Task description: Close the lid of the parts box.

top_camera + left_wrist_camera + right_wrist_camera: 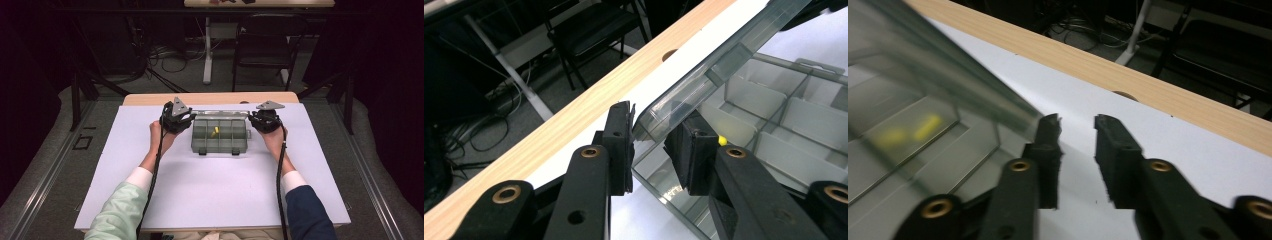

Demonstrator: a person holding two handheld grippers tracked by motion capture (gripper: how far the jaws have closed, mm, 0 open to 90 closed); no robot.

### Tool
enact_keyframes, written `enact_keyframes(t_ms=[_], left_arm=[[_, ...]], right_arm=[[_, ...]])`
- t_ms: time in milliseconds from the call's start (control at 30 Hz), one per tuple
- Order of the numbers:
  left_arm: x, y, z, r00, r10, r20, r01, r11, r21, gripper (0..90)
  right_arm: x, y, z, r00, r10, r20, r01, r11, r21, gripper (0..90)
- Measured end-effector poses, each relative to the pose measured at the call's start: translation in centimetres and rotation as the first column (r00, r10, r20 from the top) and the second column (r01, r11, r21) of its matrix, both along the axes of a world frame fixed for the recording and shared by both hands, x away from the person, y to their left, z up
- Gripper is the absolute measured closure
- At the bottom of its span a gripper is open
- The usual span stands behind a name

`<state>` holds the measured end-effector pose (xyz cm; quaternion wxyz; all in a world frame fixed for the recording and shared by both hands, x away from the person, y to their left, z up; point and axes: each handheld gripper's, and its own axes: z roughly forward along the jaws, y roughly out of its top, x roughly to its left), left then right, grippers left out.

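I hold a black two-jaw gripper in each hand over the pale lavender sheet that covers the light wooden table; between my hands sits the clear grey plastic compartment box, its two latches facing me, its transparent hinged lid raised along the far edge; a small yellow piece lies in one of the middle compartments, in the far row as the high view shows it.

My left gripper is at the box's left far corner; in the left gripper view its jaws stand either side of the lid's corner, the lid edge running up and away between them; the left pad touches or nearly touches the plastic, the right pad sits just beside it, and I cannot tell for certain whether both press; the yellow piece peeks out just past the right jaw.

My right gripper is at the box's right far corner; in the right gripper view its jaws stand apart with only the lavender sheet between them; the blurred lid ends just beside the left pad, outside the gap; this gripper holds nothing.
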<state>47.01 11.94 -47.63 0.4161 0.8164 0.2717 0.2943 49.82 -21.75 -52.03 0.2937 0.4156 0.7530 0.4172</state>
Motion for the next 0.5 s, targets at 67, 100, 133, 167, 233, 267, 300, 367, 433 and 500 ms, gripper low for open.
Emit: enact_keyframes(t_ms=[67,100,133,167,233,267,300,367,433,500], left_arm=[[-0.2,0.1,-0.2,1.0,-0.005,0.006,0.005,0.9999,0.009,70.5],[-0.4,0.1,-0.3,0.9999,-0.007,0.01,0.007,0.9999,0.014,70.5],[-0.4,0.1,-0.4,0.9999,-0.008,0.008,0.008,0.9997,0.021,70.6],[-0.5,0.2,-0.4,1.0,-0.007,0.002,0.007,0.9998,0.019,70.8],[-0.7,0.2,-0.5,1.0,-0.006,0.002,0.006,0.9998,0.021,70.8],[-0.8,0.2,-0.6,1.0,-0.005,0.002,0.005,0.9998,0.02,70.8],[-0.9,0.2,-0.6,1.0,-0.004,0.002,0.004,0.9998,0.019,70.8],[-1.0,0.3,-0.6,1.0,-0.005,0.004,0.005,0.9997,0.023,70.9],[-1.1,0.3,-0.7,1.0,-0.003,0.004,0.003,0.9998,0.022,70.9],[-1.2,0.2,-0.8,1.0,-0.002,0.003,0.002,0.9999,0.016,70.9]], right_arm=[[-0.9,-0.4,0.5,0.9995,0.031,0.005,-0.031,1.0,0.004,62.2],[-1.4,-0.5,0.9,0.9988,0.047,0.015,-0.047,0.999,-0.003,60.0],[-1.9,-0.5,1.4,0.9981,0.055,0.029,-0.055,0.998,-0.015,58.2],[-2.3,-0.7,1.9,0.9969,0.07,0.035,-0.07,0.997,-0.014,57.7],[-2.8,-0.9,2.8,0.9948,0.094,0.039,-0.093,0.996,-0.012,56.1],[-3.1,-1.0,3.2,0.9931,0.111,0.04,-0.11,0.994,-0.018,56.3],[-3.2,-1.0,3.5,0.9918,0.124,0.033,-0.122,0.992,-0.039,56.2],[-3.5,-1.0,3.9,0.9898,0.141,0.022,-0.14,0.989,-0.047,56.2],[-3.9,-1.1,4.0,0.9871,0.16,0.008,-0.159,0.986,-0.057,56.3],[-4.2,-1.1,4.0,0.9838,0.179,-0.01,-0.179,0.981,-0.069,54.6]])
